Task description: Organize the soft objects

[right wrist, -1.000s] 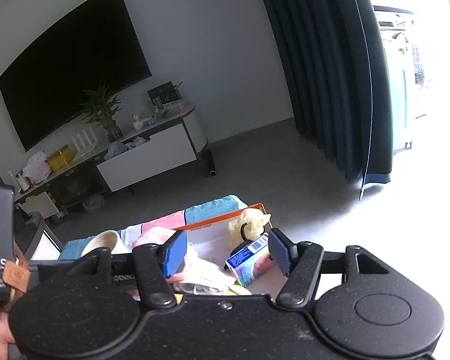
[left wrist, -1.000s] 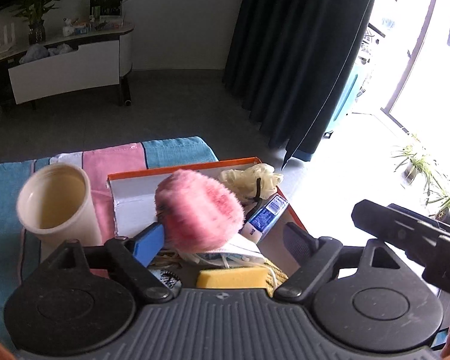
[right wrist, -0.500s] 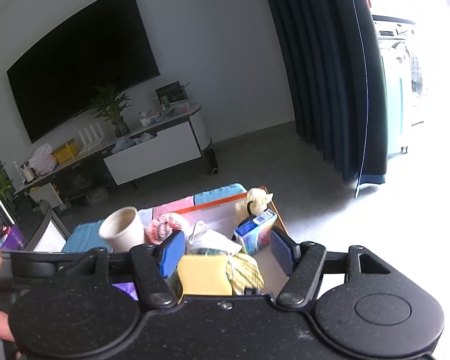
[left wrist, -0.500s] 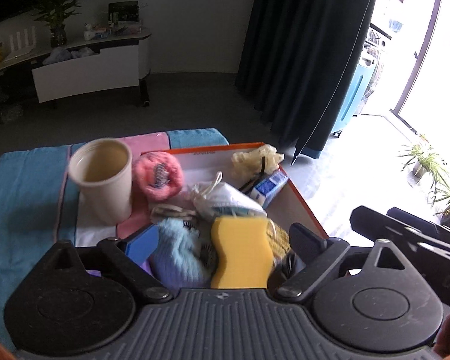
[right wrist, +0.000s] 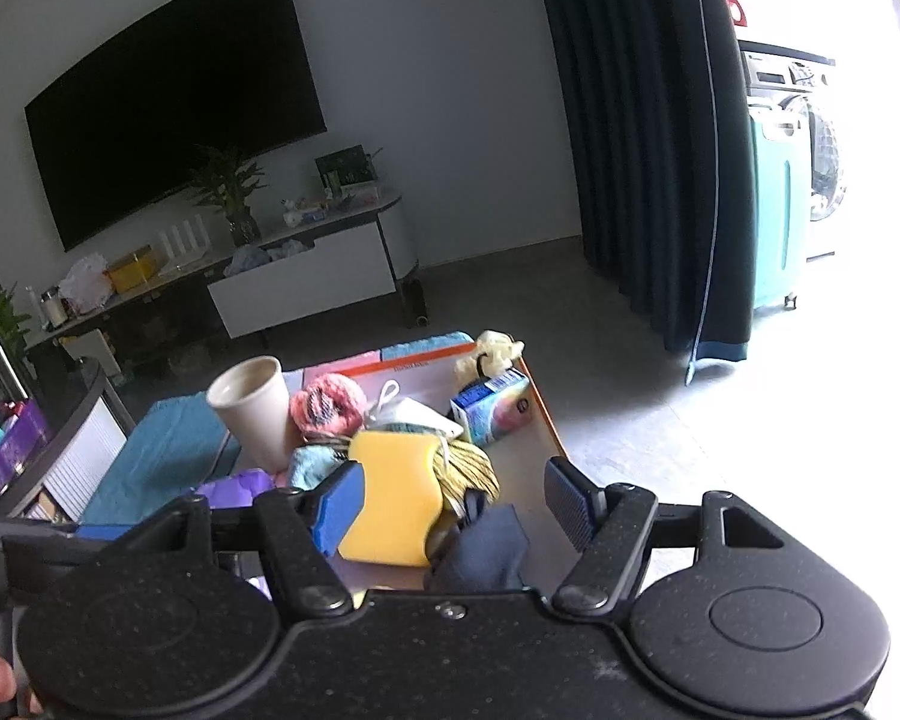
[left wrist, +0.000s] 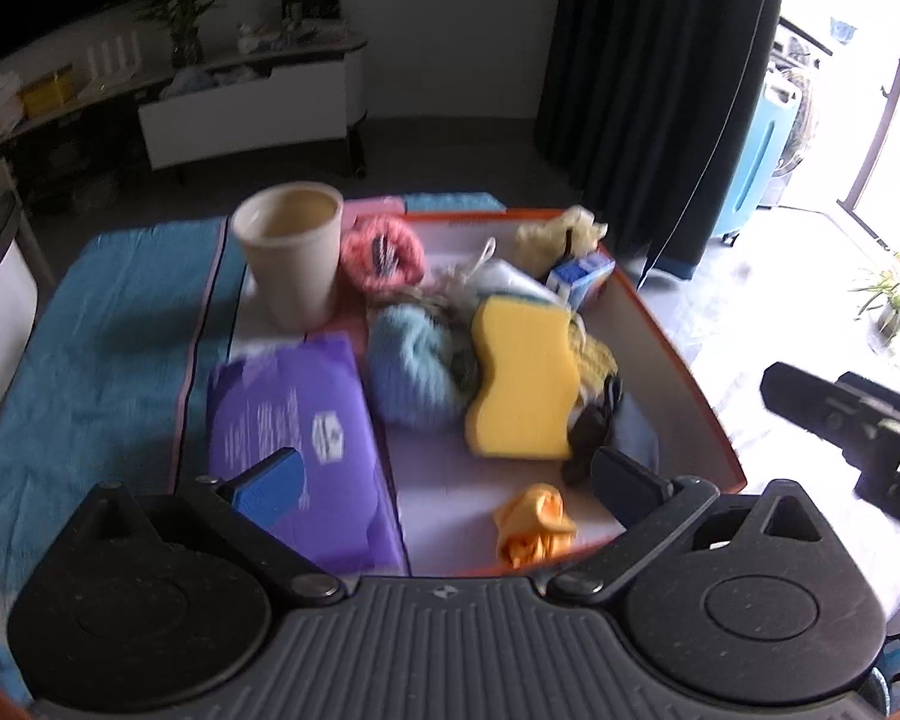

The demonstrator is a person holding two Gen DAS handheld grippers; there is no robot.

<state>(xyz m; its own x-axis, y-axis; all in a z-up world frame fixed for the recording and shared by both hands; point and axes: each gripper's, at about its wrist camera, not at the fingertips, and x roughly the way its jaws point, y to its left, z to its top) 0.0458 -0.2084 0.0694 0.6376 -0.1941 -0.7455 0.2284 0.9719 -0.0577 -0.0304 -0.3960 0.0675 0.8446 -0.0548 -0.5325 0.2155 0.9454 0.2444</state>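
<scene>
An orange-rimmed tray [left wrist: 684, 354] holds soft things: a yellow sponge [left wrist: 522, 378], a light blue knit ball [left wrist: 411, 363], a pink scrunchie [left wrist: 381, 252], a white mask [left wrist: 504, 276], an orange cloth [left wrist: 531, 525] and a dark cloth [left wrist: 594, 438]. My left gripper [left wrist: 447, 474] is open and empty above the tray's near end. My right gripper [right wrist: 453, 501] is open and empty, high over the sponge [right wrist: 393, 495] and a navy cloth [right wrist: 486, 546]. The tray's rim [right wrist: 540, 402] shows there too.
A beige cup [left wrist: 291, 252] stands left of the tray on a teal and pink cloth [left wrist: 102, 348]. A purple wipes pack [left wrist: 294, 432] lies beside the tray. A small blue carton [left wrist: 582, 273] and cream gloves [left wrist: 561, 231] sit at the tray's far corner.
Both grippers have pulled back and up from the tray. The pink scrunchie, close between my left fingers a second ago, now lies by the cup.
</scene>
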